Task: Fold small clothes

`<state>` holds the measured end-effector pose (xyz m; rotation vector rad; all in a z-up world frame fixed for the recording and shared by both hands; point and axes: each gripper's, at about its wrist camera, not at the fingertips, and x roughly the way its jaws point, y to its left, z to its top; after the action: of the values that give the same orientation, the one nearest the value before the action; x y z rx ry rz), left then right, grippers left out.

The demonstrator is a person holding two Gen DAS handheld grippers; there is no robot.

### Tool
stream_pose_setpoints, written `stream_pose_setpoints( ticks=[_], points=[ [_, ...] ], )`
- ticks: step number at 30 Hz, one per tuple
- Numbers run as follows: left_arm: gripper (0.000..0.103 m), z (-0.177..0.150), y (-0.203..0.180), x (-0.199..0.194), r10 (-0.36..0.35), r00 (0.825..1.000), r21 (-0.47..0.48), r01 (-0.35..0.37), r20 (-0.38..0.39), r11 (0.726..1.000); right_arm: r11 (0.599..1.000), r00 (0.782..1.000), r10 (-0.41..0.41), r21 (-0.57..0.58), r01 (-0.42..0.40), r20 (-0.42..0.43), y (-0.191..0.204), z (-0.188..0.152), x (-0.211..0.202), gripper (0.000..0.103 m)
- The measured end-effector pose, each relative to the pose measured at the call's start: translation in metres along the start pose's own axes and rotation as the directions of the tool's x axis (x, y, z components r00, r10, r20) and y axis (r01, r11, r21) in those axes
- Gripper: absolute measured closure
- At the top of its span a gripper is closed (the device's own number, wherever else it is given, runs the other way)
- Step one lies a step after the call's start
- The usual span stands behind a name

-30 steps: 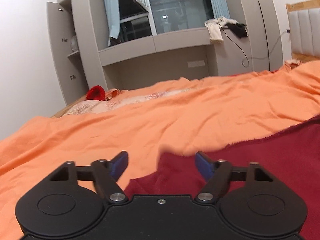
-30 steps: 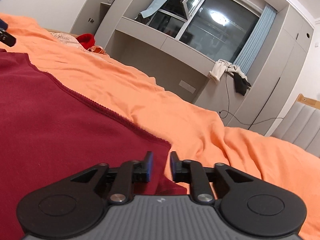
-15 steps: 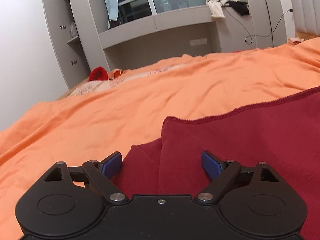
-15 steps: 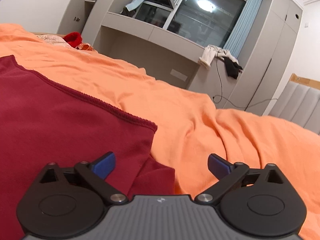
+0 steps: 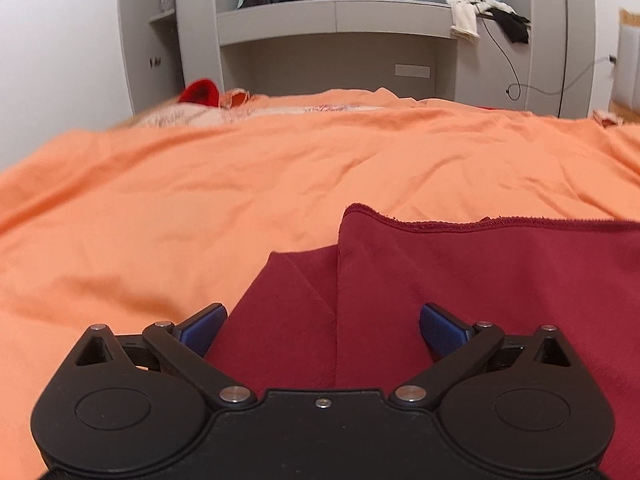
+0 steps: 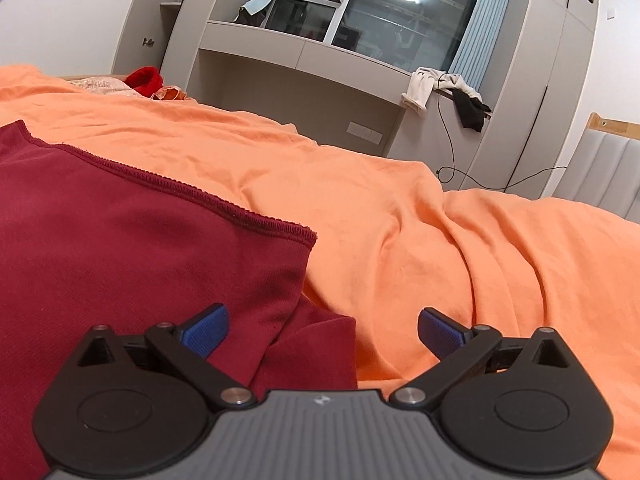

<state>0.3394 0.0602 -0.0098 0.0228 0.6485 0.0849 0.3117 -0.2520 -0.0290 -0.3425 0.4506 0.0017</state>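
Observation:
A dark red garment [image 5: 480,272] lies on the orange bedsheet [image 5: 200,184], with a top layer folded over a lower layer. Its left corner sits just ahead of my left gripper [image 5: 322,326], which is open and empty above the cloth. In the right wrist view the garment [image 6: 120,248] fills the left side, with its stitched hem running to a right corner. My right gripper [image 6: 322,326] is open and empty over that corner's lower layer and the orange bedsheet [image 6: 460,240].
A red item [image 5: 200,92] and patterned bedding lie at the bed's far left. A grey built-in desk and cabinets [image 5: 340,36] stand beyond the bed, with clothes [image 6: 444,92] and a cable hanging there. A padded headboard [image 6: 600,176] is at the right.
Both grippers let go of the garment's corners: the right one was nearly shut on the cloth a second ago and is now wide open. Both have drawn back, and the folded top layer lies on the bed.

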Motion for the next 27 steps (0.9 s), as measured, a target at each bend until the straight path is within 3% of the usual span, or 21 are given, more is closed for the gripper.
stream_pose_setpoints(
  ticks=[19, 27],
  points=[
    [0.001, 0.0, 0.003, 0.003, -0.019, 1.0, -0.034, 0.019, -0.006, 0.999, 1.0, 1.0, -0.01, -0.015, 0.011, 0.003, 0.004, 0.001, -0.002, 0.0],
    [0.001, 0.001, 0.015, -0.023, -0.023, 0.992, -0.124, 0.038, 0.123, 0.992, 0.993, 0.999, -0.02, -0.118, 0.025, 0.042, 0.006, 0.008, -0.022, 0.0]
  ],
)
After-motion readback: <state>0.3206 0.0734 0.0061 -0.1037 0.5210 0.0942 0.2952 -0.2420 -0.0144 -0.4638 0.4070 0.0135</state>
